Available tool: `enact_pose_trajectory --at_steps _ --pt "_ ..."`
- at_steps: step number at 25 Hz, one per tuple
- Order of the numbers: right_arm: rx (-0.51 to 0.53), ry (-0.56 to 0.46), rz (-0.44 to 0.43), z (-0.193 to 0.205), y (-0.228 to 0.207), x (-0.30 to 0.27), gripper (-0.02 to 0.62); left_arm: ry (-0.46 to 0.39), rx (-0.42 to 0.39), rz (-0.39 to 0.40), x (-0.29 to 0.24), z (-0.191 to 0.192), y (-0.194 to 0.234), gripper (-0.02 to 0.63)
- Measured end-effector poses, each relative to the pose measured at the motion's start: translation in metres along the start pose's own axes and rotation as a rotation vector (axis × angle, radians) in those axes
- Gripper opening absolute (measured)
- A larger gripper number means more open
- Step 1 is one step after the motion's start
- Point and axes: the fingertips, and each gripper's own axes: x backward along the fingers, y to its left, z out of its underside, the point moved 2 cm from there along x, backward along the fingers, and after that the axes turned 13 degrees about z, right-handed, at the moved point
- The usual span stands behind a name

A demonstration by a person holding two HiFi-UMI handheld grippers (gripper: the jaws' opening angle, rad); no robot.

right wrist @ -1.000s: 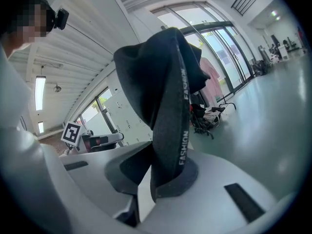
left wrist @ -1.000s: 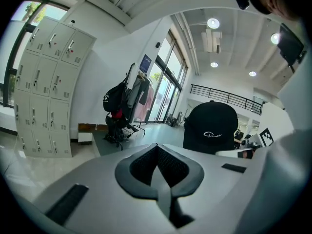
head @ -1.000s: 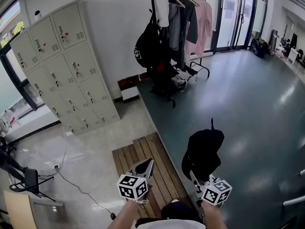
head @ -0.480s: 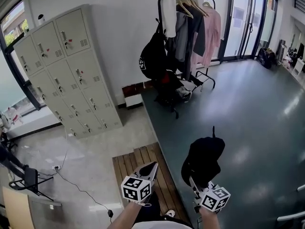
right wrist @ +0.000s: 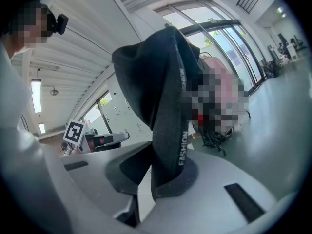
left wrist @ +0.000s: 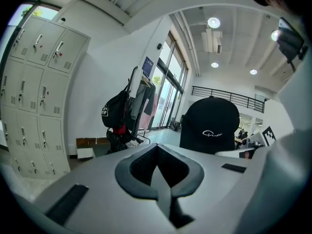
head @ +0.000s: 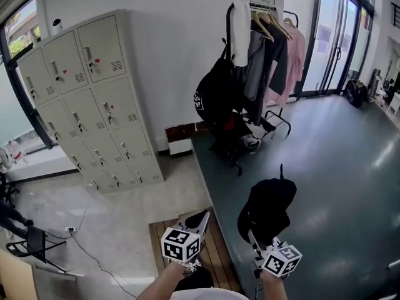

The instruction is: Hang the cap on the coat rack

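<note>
Nearest, the right tongs (head: 252,235) are clamped on the back band of the black fabric baseball cap (head: 269,197), held up over the grey floor (head: 337,167). The cap looks light and floppy apart from a stiffer peak, so the band should be a sound hold, though the crown may swing. The left tongs (head: 197,216) are closed and empty. Far off, by the white wall (head: 169,55), stands the black metal coat rack (head: 280,116), crowded with hanging clothes (head: 275,61).
</note>
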Motion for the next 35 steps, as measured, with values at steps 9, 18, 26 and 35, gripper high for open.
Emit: enact_pose_trajectory --at_steps 9,18,26,35 --pt "0.041 0.022 -0.037 -0.044 0.03 -0.117 0.017 -0.03 0.012 0.001 -0.021 -0.056 0.094 0.005" --pt "0.047 0.053 -0.027 -0.06 0.051 -0.176 0.018 -0.059 0.046 0.008 -0.018 -0.078 0.152 0.005" --pt "0.035 0.064 -0.04 -0.074 0.04 -0.214 0.017 -0.05 0.07 -0.035 -0.032 -0.08 0.188 0.005" --pt "-0.021 0.017 -0.08 -0.126 0.013 -0.297 0.017 -0.026 0.05 -0.095 -0.065 -0.117 0.253 0.005"
